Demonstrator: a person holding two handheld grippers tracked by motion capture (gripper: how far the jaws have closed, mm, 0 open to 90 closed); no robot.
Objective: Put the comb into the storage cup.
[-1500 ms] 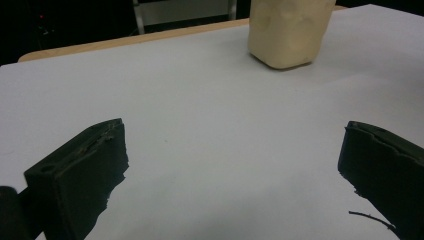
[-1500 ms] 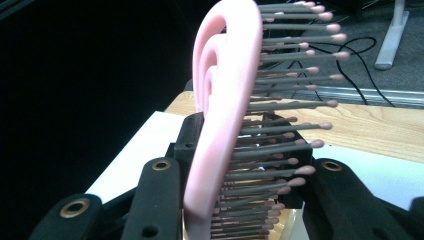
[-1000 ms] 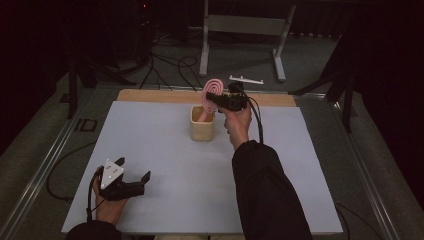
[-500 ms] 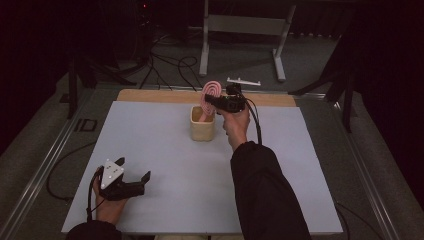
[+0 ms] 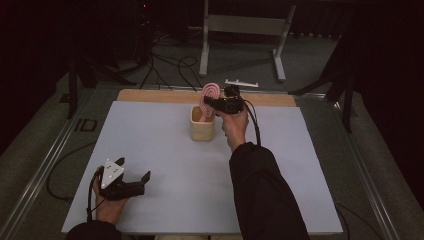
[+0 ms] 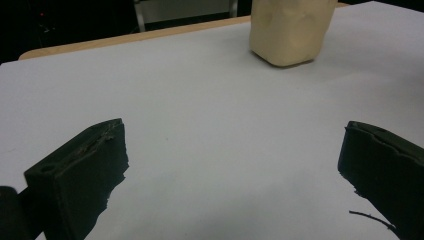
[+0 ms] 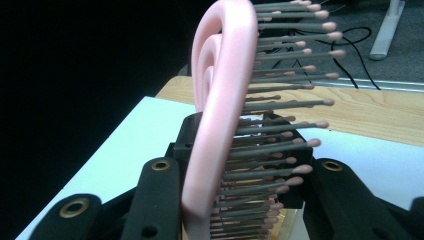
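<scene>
A pink hairbrush with grey, pink-tipped bristles stands upright with its head above a beige cup at the back middle of the table. My right gripper is shut on the brush just above the cup's rim. In the right gripper view the brush rises between the two black jaws of the right gripper, bristles pointing right. My left gripper rests open near the table's front left, nothing in it. The left gripper view has the left gripper wide apart, with the cup far ahead.
A white sheet covers the table, with a bare wooden strip along the back edge. A small white piece lies behind that edge. On the floor beyond stand a metal frame and loose cables.
</scene>
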